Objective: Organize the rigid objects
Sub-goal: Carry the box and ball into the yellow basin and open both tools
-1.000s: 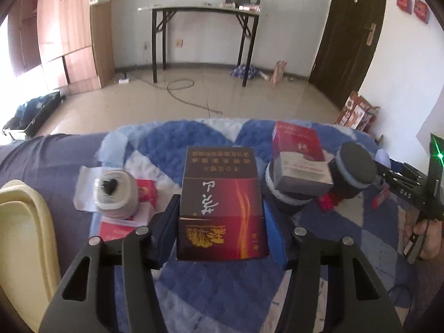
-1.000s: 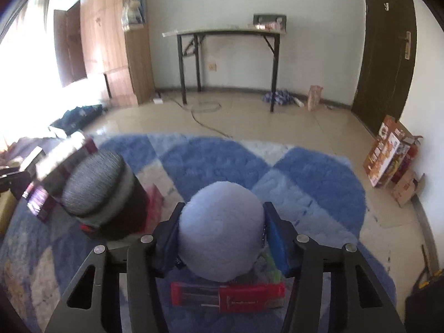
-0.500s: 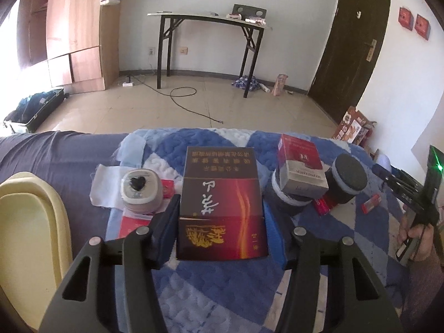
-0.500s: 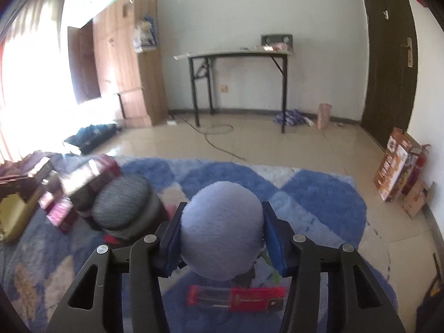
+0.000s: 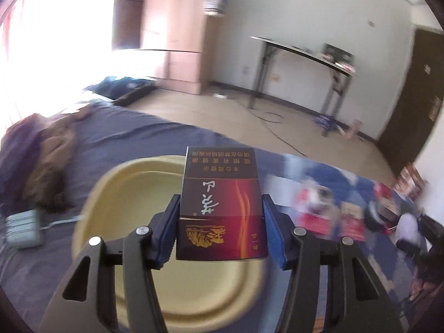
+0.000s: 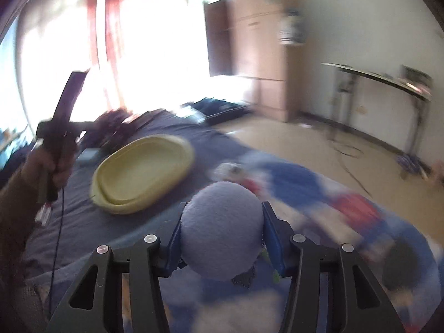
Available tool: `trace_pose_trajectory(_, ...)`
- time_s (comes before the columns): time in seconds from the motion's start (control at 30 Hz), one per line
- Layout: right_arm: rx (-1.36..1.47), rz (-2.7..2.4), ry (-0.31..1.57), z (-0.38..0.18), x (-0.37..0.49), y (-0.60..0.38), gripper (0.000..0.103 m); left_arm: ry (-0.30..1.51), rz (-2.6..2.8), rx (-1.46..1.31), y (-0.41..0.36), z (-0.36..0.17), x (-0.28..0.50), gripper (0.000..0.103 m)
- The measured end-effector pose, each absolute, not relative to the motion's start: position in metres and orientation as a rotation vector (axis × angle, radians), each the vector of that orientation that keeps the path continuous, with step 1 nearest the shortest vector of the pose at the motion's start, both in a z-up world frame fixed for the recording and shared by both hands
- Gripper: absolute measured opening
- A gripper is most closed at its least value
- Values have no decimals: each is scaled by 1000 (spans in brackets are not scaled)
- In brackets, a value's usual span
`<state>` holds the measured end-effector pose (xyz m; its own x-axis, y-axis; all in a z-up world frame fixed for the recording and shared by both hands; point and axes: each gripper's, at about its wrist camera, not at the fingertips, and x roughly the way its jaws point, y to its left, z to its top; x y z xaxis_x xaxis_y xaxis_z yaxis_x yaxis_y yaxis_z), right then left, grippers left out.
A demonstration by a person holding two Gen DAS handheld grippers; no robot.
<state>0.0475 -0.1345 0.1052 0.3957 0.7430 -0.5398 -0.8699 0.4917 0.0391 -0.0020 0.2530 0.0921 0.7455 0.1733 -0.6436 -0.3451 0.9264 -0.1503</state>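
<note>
The left gripper (image 5: pixel 221 231) pinches a dark red rectangular cigarette carton with gold lettering (image 5: pixel 221 205) between its blue pads, holding it in the air above the shallow yellow oval plastic basin (image 5: pixel 133 211) that sits on the dark grey bedspread (image 5: pixel 116 141). The right gripper (image 6: pixel 221 240) has its fingers pressed against the sides of a round, fuzzy, pale blue ball-shaped object (image 6: pixel 222 236), held over the blue and white patterned quilt (image 6: pixel 299 177). From the right wrist view the basin (image 6: pixel 144 173) lies well to the left.
</note>
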Motion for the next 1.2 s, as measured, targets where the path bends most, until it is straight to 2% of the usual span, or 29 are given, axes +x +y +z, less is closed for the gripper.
trace_pose_trajectory(0.13, -353, 1190, 577, 103, 35, -40, 50, 704, 347, -314, 304, 79, -12, 57)
trace_pose_trajectory(0.3, -544, 1289, 624, 81, 3, 69, 50, 798, 342, -383, 344, 36, -6, 57)
trace_pose_trajectory(0.57, -787, 1225, 736, 20, -22, 170, 50, 948, 294, -384, 363, -18, 28, 57)
trace_pose_trajectory(0.7, -761, 1228, 738, 19, -32, 174, 54, 945, 283, -381, 362, -25, 28, 61)
trace_pose_trajectory(0.73, -753, 1228, 747, 22, -36, 171, 57, 940, 275, -382, 361, -23, 26, 65)
trace_pose_trajectory(0.77, -727, 1234, 766, 25, -38, 167, 65, 930, 275, -384, 361, -21, 24, 68)
trace_pose_trajectory(0.8, -696, 1240, 778, 30, -38, 159, 71, 896, 293, -387, 359, -11, 17, 77)
trace_pose_trajectory(0.83, -655, 1247, 775, 35, -34, 154, 85, 844, 304, -397, 358, 1, 10, 87)
trace_pose_trajectory(0.87, -600, 1251, 750, 46, -34, 142, 100, 778, 309, -406, 353, 15, 3, 93)
trace_pose_trajectory(0.9, -537, 1236, 706, 59, -37, 124, 103, 712, 321, -406, 347, 29, -4, 103)
trace_pose_trajectory(1.0, -395, 1152, 626, 98, -39, 57, 103, 611, 283, -356, 311, 64, -3, 103)
trace_pose_trajectory(1.2, -175, 805, 531, 172, -8, -149, 103, 693, 43, -223, 200, 67, 54, 103)
